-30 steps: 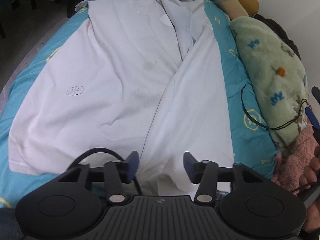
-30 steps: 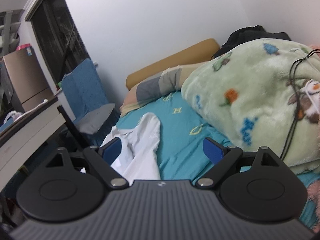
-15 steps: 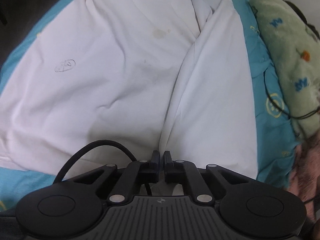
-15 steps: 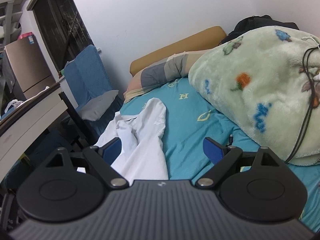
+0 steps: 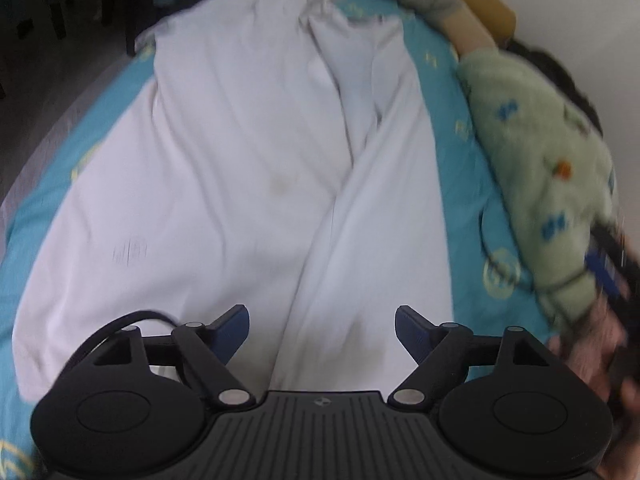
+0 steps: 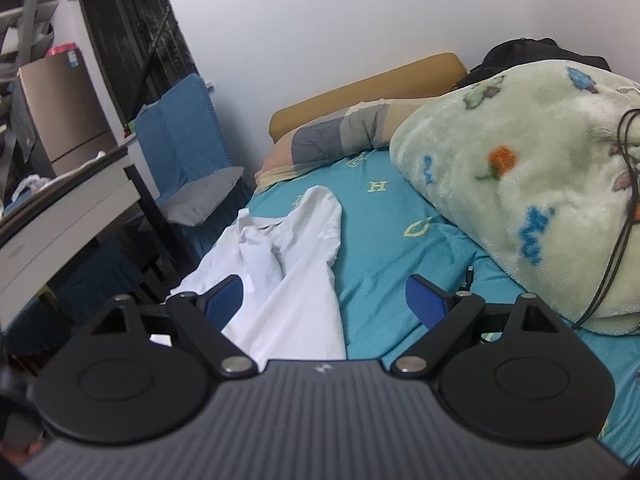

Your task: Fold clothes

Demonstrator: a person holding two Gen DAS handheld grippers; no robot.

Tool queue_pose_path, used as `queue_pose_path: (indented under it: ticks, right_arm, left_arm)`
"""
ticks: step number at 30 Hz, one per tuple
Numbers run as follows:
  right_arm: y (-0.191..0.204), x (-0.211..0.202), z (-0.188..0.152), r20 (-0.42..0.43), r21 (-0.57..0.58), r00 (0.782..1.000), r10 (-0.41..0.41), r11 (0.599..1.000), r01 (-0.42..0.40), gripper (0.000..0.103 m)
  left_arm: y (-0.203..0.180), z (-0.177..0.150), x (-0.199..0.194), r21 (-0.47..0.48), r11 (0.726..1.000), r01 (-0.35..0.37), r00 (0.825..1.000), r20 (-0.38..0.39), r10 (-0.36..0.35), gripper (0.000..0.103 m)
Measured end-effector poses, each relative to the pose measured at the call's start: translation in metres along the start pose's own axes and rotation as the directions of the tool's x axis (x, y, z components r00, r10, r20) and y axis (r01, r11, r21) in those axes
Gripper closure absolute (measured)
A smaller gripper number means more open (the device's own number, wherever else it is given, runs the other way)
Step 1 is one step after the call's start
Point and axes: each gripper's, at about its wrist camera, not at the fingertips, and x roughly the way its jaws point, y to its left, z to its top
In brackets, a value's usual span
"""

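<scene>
A white shirt (image 5: pixel 248 184) lies spread flat on the teal bedsheet (image 5: pixel 464 184), collar at the far end and hem near me. My left gripper (image 5: pixel 322 330) is open and empty, hovering above the shirt's near hem at the front opening. My right gripper (image 6: pixel 324 300) is open and empty, above the bed's right side, with the shirt's sleeve and collar end (image 6: pixel 288 264) under its left finger. The left wrist view is blurred by motion.
A green fleece blanket (image 6: pixel 528 176) with a black cable (image 6: pixel 616 240) over it is heaped on the right. Pillows (image 6: pixel 340 140) lie at the head of the bed. A blue chair (image 6: pixel 180 148) and a desk (image 6: pixel 60 216) stand to the left.
My left gripper closed at the shirt's hem half a second ago and has now opened and pulled back and up. My right gripper has drifted slightly lower and stays open.
</scene>
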Motion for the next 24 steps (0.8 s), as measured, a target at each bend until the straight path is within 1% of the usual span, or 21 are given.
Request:
queue_pose_path:
  ticks: [3,6,8,11,12,14,15,17,18,19,20,21,22,23,24]
  right_arm:
    - [-0.008,0.002,0.002,0.005,0.045,1.0,-0.003,0.999,0.003,0.013]
    - [-0.015,0.011,0.002,-0.008,0.08,1.0,-0.019,0.997,0.02,0.013]
    - [-0.019,0.02,0.002,-0.022,0.094,0.999,-0.026,0.995,0.028,0.013]
    - [-0.021,0.035,0.001,-0.04,0.107,0.999,-0.029,0.994,0.033,0.013]
    - [-0.021,0.041,0.001,-0.045,0.107,0.999,-0.031,0.994,0.035,0.013]
    - [-0.022,0.057,0.002,-0.058,0.103,0.998,-0.034,0.994,0.04,0.013]
    - [-0.023,0.065,0.002,-0.064,0.103,0.997,-0.035,0.994,0.041,0.013]
    - [-0.026,0.079,0.001,-0.079,0.115,0.996,-0.037,0.992,0.046,0.013]
    - [-0.028,0.085,0.0,-0.088,0.122,0.995,-0.04,0.991,0.051,0.013]
    - [-0.03,0.092,-0.001,-0.098,0.128,0.994,-0.043,0.99,0.055,0.013]
    - [-0.032,0.096,-0.003,-0.105,0.138,0.993,-0.046,0.989,0.061,0.013]
    - [-0.034,0.1,-0.004,-0.113,0.149,0.992,-0.05,0.987,0.066,0.013]
    - [-0.036,0.104,-0.006,-0.12,0.159,0.991,-0.053,0.985,0.072,0.013]
    - [-0.036,0.106,-0.006,-0.121,0.162,0.991,-0.054,0.984,0.073,0.013]
    - [-0.036,0.108,-0.007,-0.117,0.159,0.992,-0.056,0.984,0.074,0.013]
  left_arm:
    - [-0.004,0.044,0.022,-0.03,0.999,0.021,0.996,0.09,-0.018,0.02]
    - [-0.017,0.092,0.069,-0.055,0.998,0.043,0.988,0.15,-0.034,0.02]
    - [-0.021,0.118,0.1,-0.07,0.997,0.033,0.983,0.183,-0.02,0.019]
    - [-0.022,0.151,0.145,-0.13,0.991,0.003,0.976,0.216,0.026,0.019]
    - [-0.021,0.162,0.16,-0.138,0.99,0.001,0.975,0.219,0.03,0.019]
    - [-0.025,0.182,0.185,-0.126,0.992,-0.022,0.973,0.224,0.05,0.019]
    - [-0.03,0.191,0.197,-0.108,0.993,-0.052,0.971,0.228,0.076,0.019]
    - [-0.037,0.203,0.214,-0.077,0.989,-0.124,0.958,0.25,0.139,0.02]
    - [-0.042,0.208,0.219,-0.061,0.985,-0.163,0.949,0.265,0.173,0.027]
    - [-0.047,0.212,0.222,-0.041,0.977,-0.208,0.936,0.281,0.211,0.038]
    - [-0.052,0.218,0.221,-0.009,0.972,-0.236,0.928,0.293,0.228,0.073]
    - [-0.056,0.223,0.22,0.022,0.964,-0.264,0.92,0.306,0.245,0.096]
    - [-0.061,0.228,0.218,0.052,0.957,-0.287,0.912,0.32,0.256,0.1]
    - [-0.063,0.236,0.211,0.069,0.958,-0.278,0.91,0.339,0.239,0.1]
    - [-0.065,0.243,0.204,0.073,0.952,-0.298,0.895,0.369,0.251,0.1]
